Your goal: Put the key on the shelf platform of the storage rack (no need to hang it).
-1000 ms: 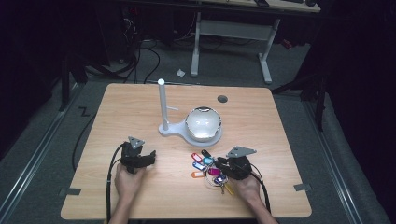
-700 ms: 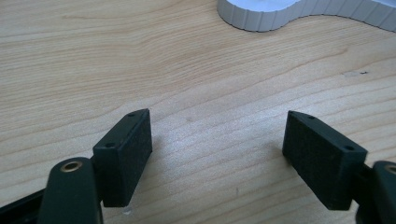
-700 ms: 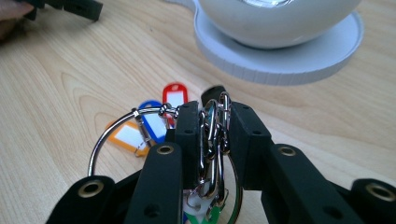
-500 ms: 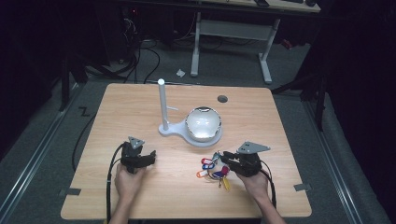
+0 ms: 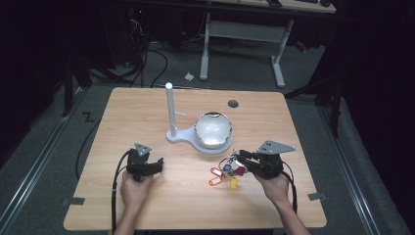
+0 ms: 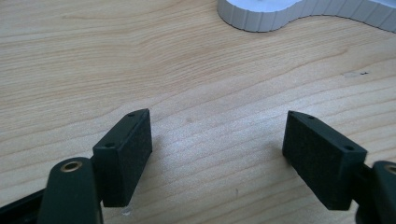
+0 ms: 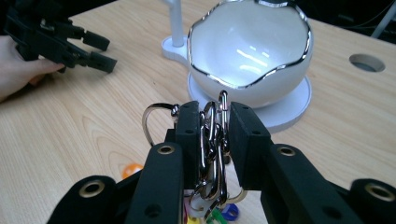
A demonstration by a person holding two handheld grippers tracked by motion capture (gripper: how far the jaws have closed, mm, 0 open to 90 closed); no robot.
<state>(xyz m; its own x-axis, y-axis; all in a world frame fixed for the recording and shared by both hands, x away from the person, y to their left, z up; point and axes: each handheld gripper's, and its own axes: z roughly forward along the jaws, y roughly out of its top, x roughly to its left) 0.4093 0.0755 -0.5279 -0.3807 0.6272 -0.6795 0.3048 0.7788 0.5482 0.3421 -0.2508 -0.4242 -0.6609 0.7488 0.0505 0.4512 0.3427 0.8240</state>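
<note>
Key bunch (image 7: 214,140) clamped in right gripper (image 7: 215,135), just before white bowl (image 7: 250,51) (tags dangling); left gripper (image 6: 217,140) jaws apart over table (image 6: 70,56).

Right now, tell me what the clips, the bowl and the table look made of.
Clips: polished metal, likely steel, going by the bright silvery glints; the right gripper is shut on them.
Bowl: glossy white, probably glazed ceramic, with sharp reflections and a wavy silver rim; plastic can't be ruled out.
Table: light wood or wood-look laminate, matte, with visible grain.
</note>
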